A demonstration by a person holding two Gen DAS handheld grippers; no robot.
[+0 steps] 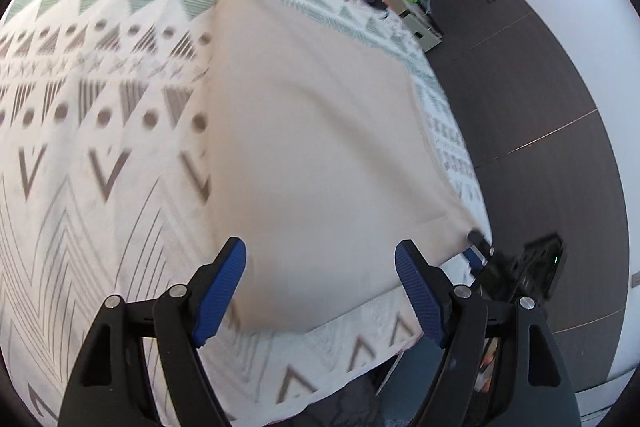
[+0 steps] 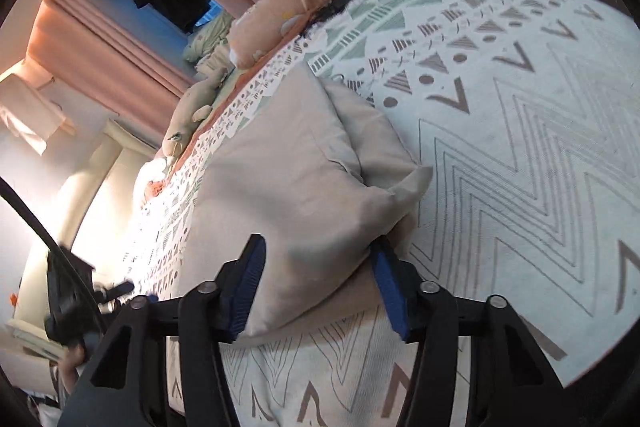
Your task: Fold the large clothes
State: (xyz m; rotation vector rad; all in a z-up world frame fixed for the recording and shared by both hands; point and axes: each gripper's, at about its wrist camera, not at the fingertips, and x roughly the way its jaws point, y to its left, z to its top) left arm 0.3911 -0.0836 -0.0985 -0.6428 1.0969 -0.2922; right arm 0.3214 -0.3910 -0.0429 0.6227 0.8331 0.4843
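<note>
Beige cloth (image 1: 312,131), the large garment being folded, lies spread on a patterned bedspread (image 1: 100,147) straight ahead of both tools, already doubled into a broad panel with one long straight edge.

Beyond it, at the far end of the bed, sit an orange pillow (image 2: 296,7) and a soft toy (image 2: 188,123), well clear of the work.

Nearest, the right gripper (image 2: 318,283) has a bunched corner of the cloth bulging up between its blue pads; the jaws stand half closed around it, and whether the pads already press on the fabric I cannot tell.

The left gripper (image 1: 320,291) hangs above the near edge of the panel, jaws wide and holding nothing.

This reads as the start of another fold: corners being picked up. Next, the left tool probably needs to drop onto its near corner and close, so both corners can be carried across together, evenly.
</note>
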